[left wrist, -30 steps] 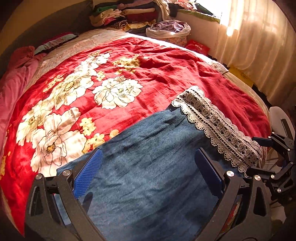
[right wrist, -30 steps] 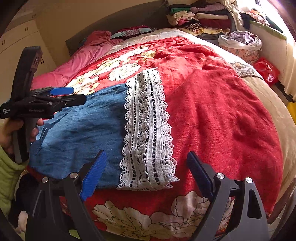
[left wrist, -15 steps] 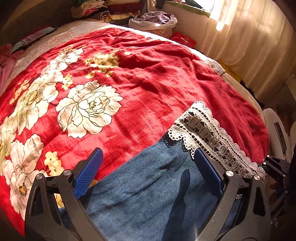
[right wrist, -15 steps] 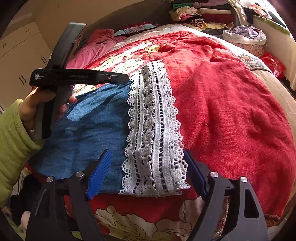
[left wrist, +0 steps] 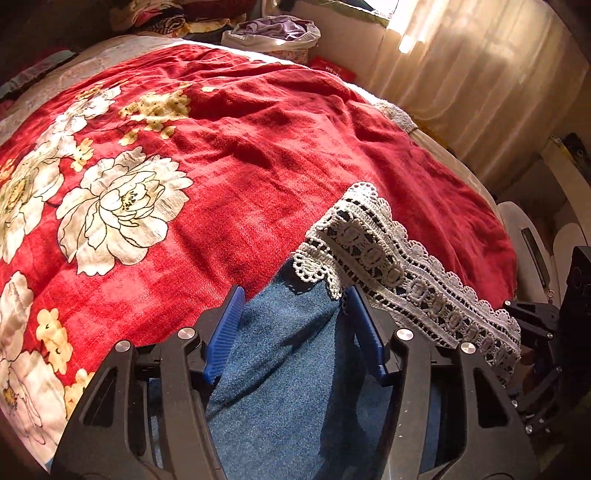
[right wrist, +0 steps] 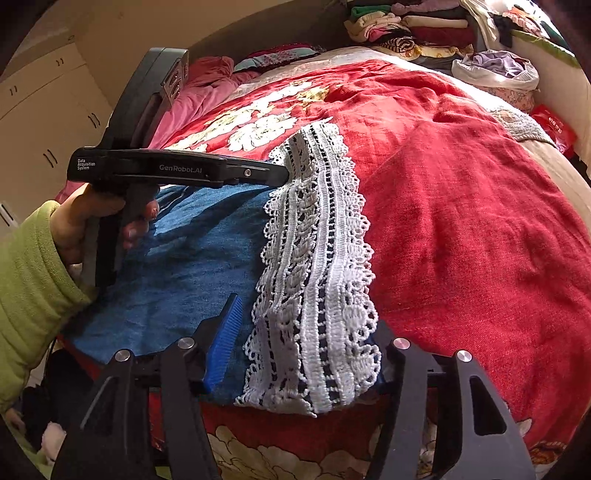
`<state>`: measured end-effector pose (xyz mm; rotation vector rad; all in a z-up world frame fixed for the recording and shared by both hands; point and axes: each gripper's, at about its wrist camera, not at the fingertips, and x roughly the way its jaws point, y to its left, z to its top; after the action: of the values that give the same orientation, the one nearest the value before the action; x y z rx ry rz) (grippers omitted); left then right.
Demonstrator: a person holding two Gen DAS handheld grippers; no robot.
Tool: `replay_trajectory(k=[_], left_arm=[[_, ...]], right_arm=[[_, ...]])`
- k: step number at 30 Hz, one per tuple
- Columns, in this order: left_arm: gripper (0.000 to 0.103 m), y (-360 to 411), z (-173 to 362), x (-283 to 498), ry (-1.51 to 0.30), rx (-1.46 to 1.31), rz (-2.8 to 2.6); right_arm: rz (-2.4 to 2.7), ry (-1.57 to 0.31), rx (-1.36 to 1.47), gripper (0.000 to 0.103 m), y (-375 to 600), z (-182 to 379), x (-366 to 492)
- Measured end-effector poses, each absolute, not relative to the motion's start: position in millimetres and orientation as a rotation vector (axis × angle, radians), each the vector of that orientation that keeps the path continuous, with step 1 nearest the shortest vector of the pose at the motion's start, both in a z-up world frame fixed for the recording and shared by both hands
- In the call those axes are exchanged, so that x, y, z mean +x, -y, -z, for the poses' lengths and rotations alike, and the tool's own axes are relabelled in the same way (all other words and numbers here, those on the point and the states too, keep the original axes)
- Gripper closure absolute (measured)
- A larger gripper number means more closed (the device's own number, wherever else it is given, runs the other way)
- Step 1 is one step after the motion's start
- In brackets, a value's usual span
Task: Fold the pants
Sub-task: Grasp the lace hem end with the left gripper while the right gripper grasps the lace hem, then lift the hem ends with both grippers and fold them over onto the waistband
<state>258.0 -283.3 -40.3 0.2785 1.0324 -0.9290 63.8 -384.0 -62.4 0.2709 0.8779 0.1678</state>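
Observation:
Blue denim pants [right wrist: 192, 266] with a white lace hem [right wrist: 317, 277] lie on the red floral blanket [right wrist: 461, 221]. My left gripper [left wrist: 295, 321] straddles the far corner of the denim [left wrist: 295, 369] beside the lace [left wrist: 388, 266], its jaws narrowed but apart. In the right wrist view it [right wrist: 284, 173] touches the lace's far end. My right gripper [right wrist: 306, 350] straddles the lace's near end at the bed edge, jaws narrowed but apart; its right pad is hidden behind the lace.
The red blanket [left wrist: 258, 155] covers the bed. Stacked folded clothes [right wrist: 413, 26] and a white bag of laundry [right wrist: 498, 70] sit at the far end. Pink bedding [right wrist: 207, 88] lies far left. Curtains [left wrist: 480, 66] hang to the right.
Both grippers have moved forward onto the lace hem's ends and their jaws have narrowed around the fabric. The left one went to the far corner.

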Motion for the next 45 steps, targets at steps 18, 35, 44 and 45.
replay_trajectory(k=[18,35,44,45], left_arm=[[0.096,231,-12,245,-0.917,0.094,0.943],[0.086,53,2,218,-0.914,-0.243,0.642],[0.064,-35,-2,194,-0.894,-0.459,0.525],[0.062,-36,3,193,-0.907,-0.463,0.527]], right_arm=[[-0.339,-0.771,0.188,0.084,339,11,61],[-0.486,-0.833,-0.067,0.084,205,25,76],[-0.590,-0.802,-0.405,0.072,123,39,43],[-0.604,-0.799,-0.430,0.066,116,42,41]])
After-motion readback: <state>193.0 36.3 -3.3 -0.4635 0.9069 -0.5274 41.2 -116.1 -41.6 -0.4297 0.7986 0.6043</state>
